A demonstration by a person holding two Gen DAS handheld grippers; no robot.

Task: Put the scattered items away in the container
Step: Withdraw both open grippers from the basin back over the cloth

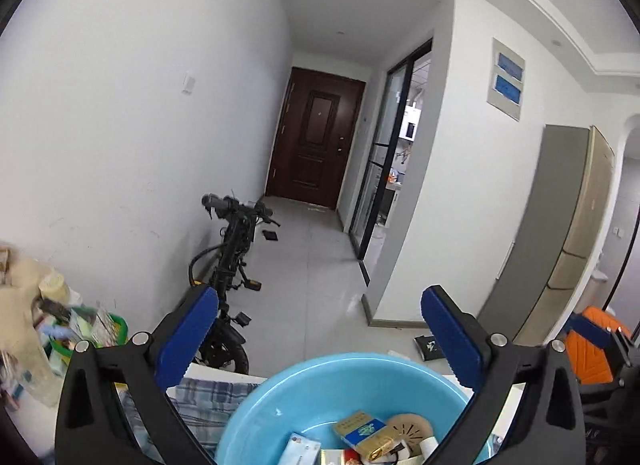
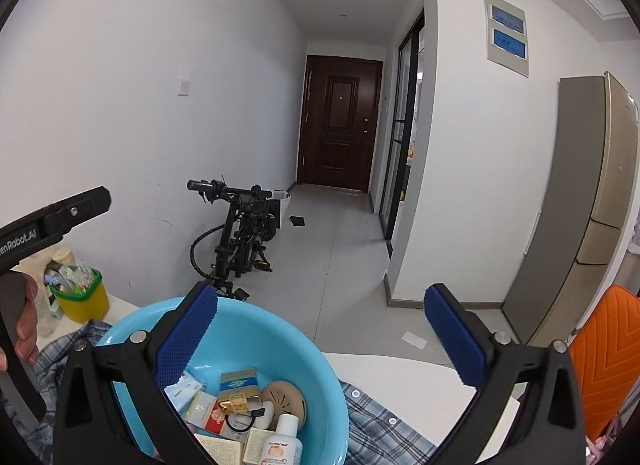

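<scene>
Left wrist view: left gripper (image 1: 320, 339) has its jaws wide apart w/ nothing between the blue pads, aimed out over the blue basin (image 1: 320, 389) toward the hallway. Basin sits low in frame on the white table (image 1: 224, 372), a plaid cloth (image 1: 208, 397) beside it. Inside: a blue-gold box (image 1: 358, 431), a round tan disc (image 1: 412, 431), other small packs. Looks like the release/pull-back step, items already in the container. The other gripper shows at the far right edge, by an orange chair (image 1: 592, 361).

Right wrist view: right gripper (image 2: 320, 337) also spread wide, empty, over the basin's near side; its left pad overlaps the rim in frame. Basin holds boxes, a padlock (image 2: 236, 403), a white bottle (image 2: 286, 439), a black hair tie (image 2: 240, 423). Left gripper's body crosses at the left, a hand (image 2: 26, 321) on its grip. No loose items visible on the table parts shown, so prob. near done; next move calls for a look round the table for stragglers. A green-yellow tub (image 2: 82, 297) of odds stands well apart.
</scene>
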